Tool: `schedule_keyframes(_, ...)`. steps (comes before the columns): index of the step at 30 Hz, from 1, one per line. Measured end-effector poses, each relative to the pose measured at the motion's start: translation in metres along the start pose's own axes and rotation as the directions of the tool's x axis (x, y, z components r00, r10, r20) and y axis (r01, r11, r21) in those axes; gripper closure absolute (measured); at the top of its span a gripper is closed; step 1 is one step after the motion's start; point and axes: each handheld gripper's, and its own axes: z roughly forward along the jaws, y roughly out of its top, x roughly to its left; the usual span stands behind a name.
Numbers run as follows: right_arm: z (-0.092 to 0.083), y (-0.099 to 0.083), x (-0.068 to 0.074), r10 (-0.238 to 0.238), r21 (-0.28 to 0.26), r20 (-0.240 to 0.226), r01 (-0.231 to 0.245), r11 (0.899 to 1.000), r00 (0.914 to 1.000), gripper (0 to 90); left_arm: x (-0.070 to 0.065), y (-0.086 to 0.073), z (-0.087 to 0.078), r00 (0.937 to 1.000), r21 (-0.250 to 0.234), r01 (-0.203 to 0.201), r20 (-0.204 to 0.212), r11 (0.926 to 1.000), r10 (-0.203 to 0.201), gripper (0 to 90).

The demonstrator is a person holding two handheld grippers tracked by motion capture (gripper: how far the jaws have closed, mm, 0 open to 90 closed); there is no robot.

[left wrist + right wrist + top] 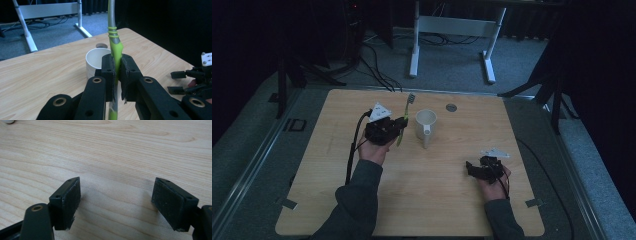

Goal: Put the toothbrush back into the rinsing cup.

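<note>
left of centre in the high view, the left hand-held gripper (398,126) is clamped on a green toothbrush (406,116), long axis upright, bristles up, just left of the white cup (425,123). the right hand-held gripper (472,169), lower right, hangs with jaws apart over bare tabletop (452,200).

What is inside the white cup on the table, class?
The white cup shows a pale, bare upper inner wall from the high view. Its bottom cannot be seen. The green toothbrush is outside it, clamped in the left gripper.
</note>
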Motion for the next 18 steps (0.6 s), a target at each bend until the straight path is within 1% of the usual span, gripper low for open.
schedule_keyframes(3,0.0,0.0,-0.0001,-0.002,0.0,0.0,0.002,1.0,1.0,22.8,-0.0003,0.0003,0.0019,1.0,-0.004,0.002,0.009,1.0,-0.002,82.5)
schedule_keyframes(8,0.0,0.0,0.0,-0.002,-0.001,-0.001,0.002,1.0,1.0,22.8,-0.0007,0.001,0.0054,0.9993,-0.022,0.019,0.031,0.9996,-0.018,82.5)
schedule_keyframes(13,0.0,0.0,-0.0001,-0.002,0.0,-0.001,0.002,1.0,1.0,22.9,-0.0016,0.0016,0.0074,0.9989,-0.033,0.025,0.04,0.9991,-0.024,82.5)
schedule_keyframes(15,0.0,0.0,0.0,-0.003,0.0,-0.001,0.003,1.0,1.0,22.9,-0.0017,0.0027,0.0082,0.999,-0.052,0.027,0.038,0.9983,-0.025,82.5)
schedule_keyframes(16,0.0,0.0,0.0,-0.003,0.0,-0.001,0.003,1.0,1.0,22.8,-0.0013,0.0029,0.0085,0.9986,-0.064,0.034,0.042,0.9974,-0.031,82.5)
schedule_keyframes(18,0.0,0.0,0.0001,-0.001,-0.001,-0.001,0.001,1.0,1.0,22.9,-0.0007,0.0031,0.0092,0.9982,-0.073,0.043,0.046,0.9964,-0.039,82.5)
